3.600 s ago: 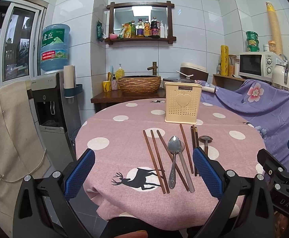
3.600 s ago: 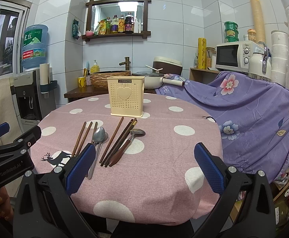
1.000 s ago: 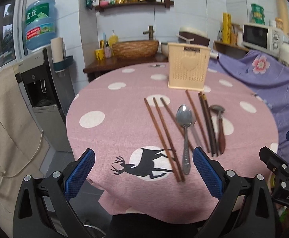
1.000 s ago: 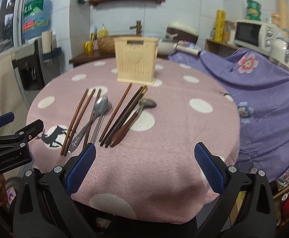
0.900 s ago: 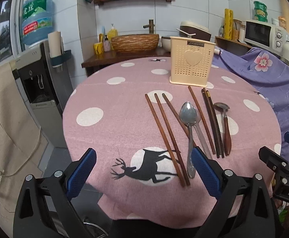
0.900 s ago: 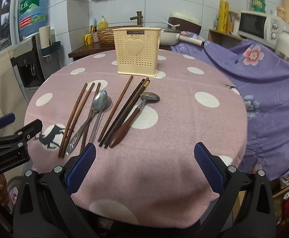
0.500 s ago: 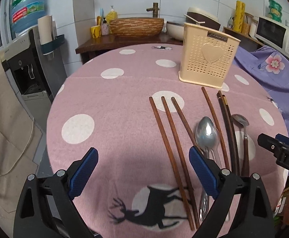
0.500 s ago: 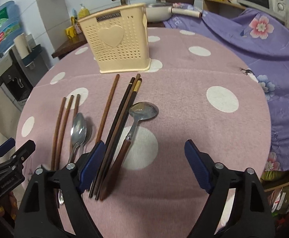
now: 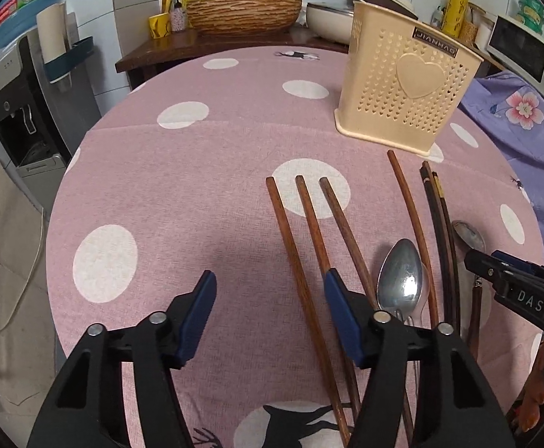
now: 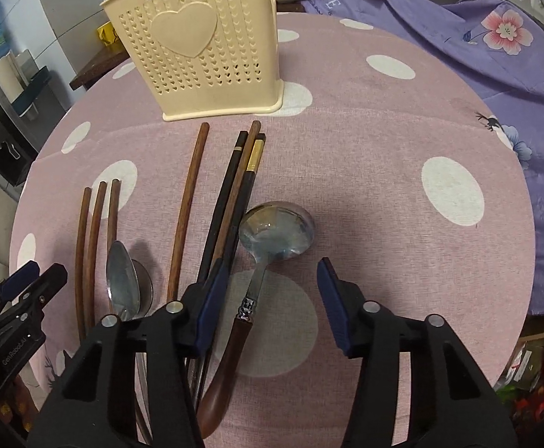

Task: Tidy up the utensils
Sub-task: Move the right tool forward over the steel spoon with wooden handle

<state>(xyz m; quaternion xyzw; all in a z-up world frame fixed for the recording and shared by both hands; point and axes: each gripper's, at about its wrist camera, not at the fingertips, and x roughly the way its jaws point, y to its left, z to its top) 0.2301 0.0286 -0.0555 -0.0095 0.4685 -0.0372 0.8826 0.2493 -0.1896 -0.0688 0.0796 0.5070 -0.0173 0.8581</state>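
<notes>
Both jaws apart, empty; only rt view shows wood-handled ladle (image 10: 268,246) whole, btwn its jaws.

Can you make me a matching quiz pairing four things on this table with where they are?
Things:
1. utensil holder
2. wooden-handled ladle
3. steel spoon
4. right gripper

Places:
A. open above the ladle's handle
B. upright at the far end of the chopsticks
C. rightmost of the laid-out utensils
D. among the brown chopsticks, bowl facing up

Pairs: 1-B, 2-C, 3-D, 4-A
</notes>
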